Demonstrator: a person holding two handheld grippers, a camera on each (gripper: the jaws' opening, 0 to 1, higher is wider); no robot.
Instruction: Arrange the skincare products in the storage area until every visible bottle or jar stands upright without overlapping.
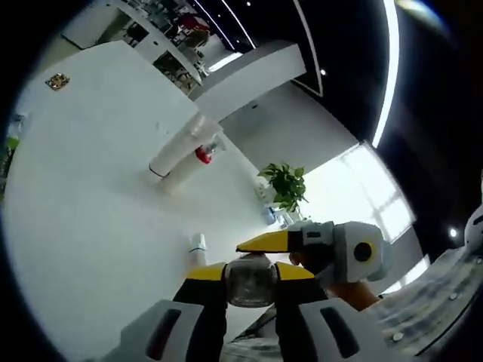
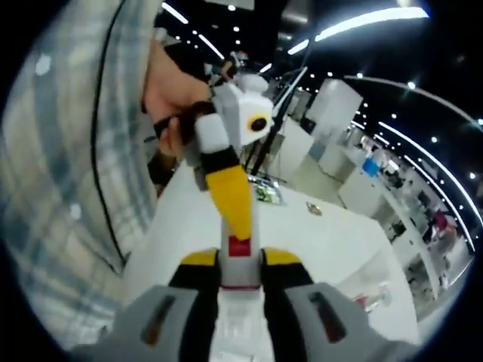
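Largest in the left gripper view: a white bench point(image 1: 90, 188), tilted across the frame, mostly bare between its near side and the long white tube point(image 1: 175, 148) lying on its side toward the far edge. Touching that tube's end, a small red-capped item point(image 1: 204, 155). Nearer, well apart from both, a small white bottle point(image 1: 198, 246) standing just beyond the left gripper point(image 1: 251, 273), fingers clenched on either side of a clear round container point(image 1: 251, 284). From the right, the right gripper point(image 1: 272, 243) with one yellow finger laid just above that container, a hand point(image 1: 353, 292) behind it and a plaid sleeve point(image 1: 441, 290) lower right. Past the bench edge, a potted plant point(image 1: 285, 185) against bright windows. Different in the right gripper view: a plaid shirt point(image 2: 60, 196) down the whole left side, the bench narrower and running away to the right. There, right fingers clamped on a white bottle with a red label point(image 2: 239, 249), the left gripper's yellow finger coming down from above onto its top. Cannot tell whether this bottle and the clear container are one thing. Farther along the bench, apart from one another, a clear bottle point(image 2: 375, 294) near the right edge, a small green item point(image 2: 264, 193) and a small brown item point(image 2: 313, 209), with bare white surface between them and the fingers.
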